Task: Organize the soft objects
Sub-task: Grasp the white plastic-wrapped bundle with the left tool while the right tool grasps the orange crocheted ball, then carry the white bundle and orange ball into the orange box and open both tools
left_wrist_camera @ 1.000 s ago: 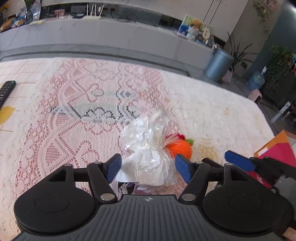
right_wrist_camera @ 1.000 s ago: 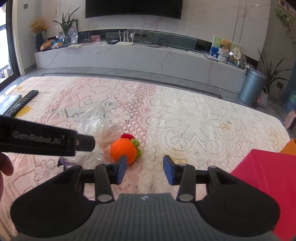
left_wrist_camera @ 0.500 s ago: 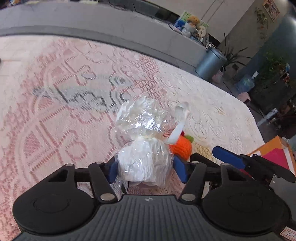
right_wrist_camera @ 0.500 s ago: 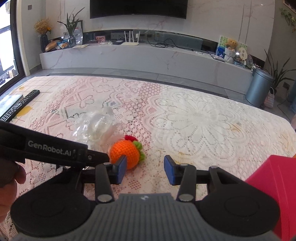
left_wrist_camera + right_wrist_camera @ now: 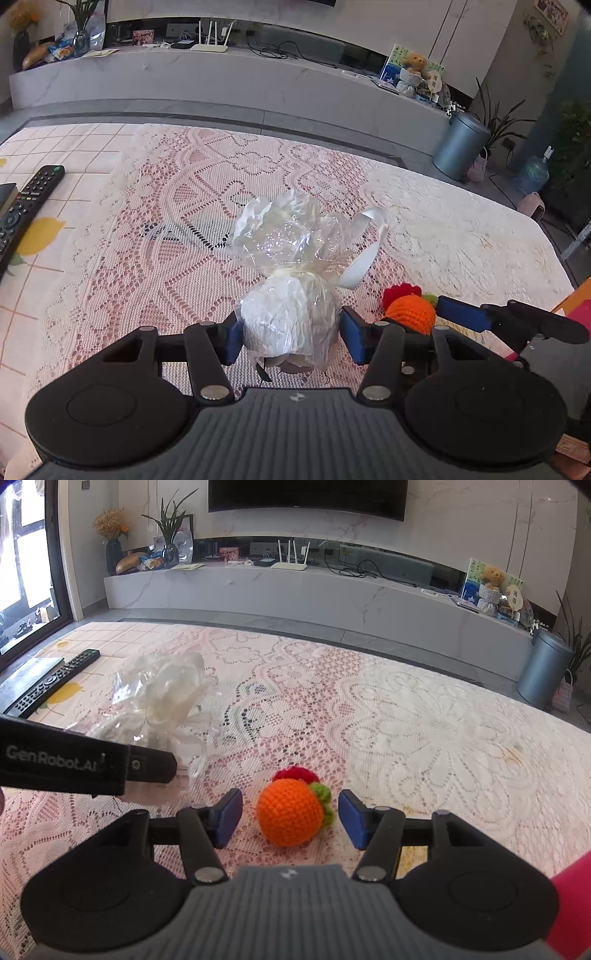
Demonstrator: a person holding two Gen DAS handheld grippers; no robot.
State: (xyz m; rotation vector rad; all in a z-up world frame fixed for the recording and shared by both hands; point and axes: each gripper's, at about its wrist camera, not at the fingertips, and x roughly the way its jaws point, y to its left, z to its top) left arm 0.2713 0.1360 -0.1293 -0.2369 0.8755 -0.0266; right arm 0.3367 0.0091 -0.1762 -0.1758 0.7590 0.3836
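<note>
A white soft ball wrapped in clear cellophane with a white ribbon (image 5: 290,314) sits between the blue pads of my left gripper (image 5: 290,338), which is shut on it and holds it off the lace cloth. The wrapped bundle also shows in the right wrist view (image 5: 159,701), behind the left gripper's body. An orange crocheted fruit with red and green trim (image 5: 290,816) lies on the cloth between the open jaws of my right gripper (image 5: 290,818), touching neither pad. It also shows in the left wrist view (image 5: 408,314).
A lace tablecloth (image 5: 147,240) covers the table. A black remote (image 5: 26,206) lies at the left edge. A red box (image 5: 576,893) sits at the right, by the right gripper. A grey bin (image 5: 460,146) stands on the floor beyond the table.
My left gripper closed on the wrapped ball and lifted it. My right gripper moved forward so the orange fruit now sits between its open jaws.
</note>
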